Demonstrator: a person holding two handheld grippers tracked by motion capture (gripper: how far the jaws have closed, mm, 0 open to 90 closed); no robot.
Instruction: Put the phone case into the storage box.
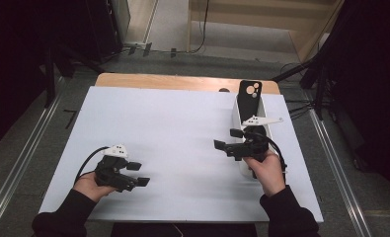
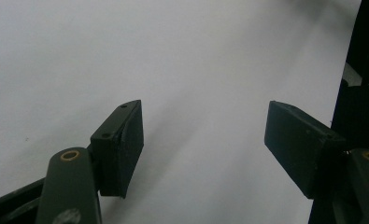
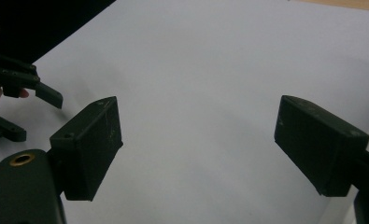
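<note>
Black phone case [image 1: 250, 95] with round camera cut-outs stands upright at the far end of a white oblong tray [image 1: 239, 116], near the far right of the counter [image 1: 173, 128], which is covered by a white sheet.

Right tongs [image 1: 228, 139]: jaws spread wide, nothing between them, held over the sheet just left of the tray and pointing toward the counter's middle. The right gripper view confirms bare white sheet between the two black pads [image 3: 86, 147]. The hand [image 1: 267, 170] grips the handle over the near end of the tray.

Left tongs [image 1: 137, 174]: jaws likewise spread and empty, near the front left of the counter, well apart from the case. The left gripper view has bare sheet between the pads [image 2: 119, 149].

Risks, as judged from here:
- Case stands on end; a sideways nudge from a jaw could tip it flat or out of the tray.
- Right tongs face away from the case, so they must turn; the trailing cable [image 1: 274, 143] could drag the tray.
- Thin case wall may slip from a shallow pinch.
- Tray looks light; it may slide if pushed.
</note>
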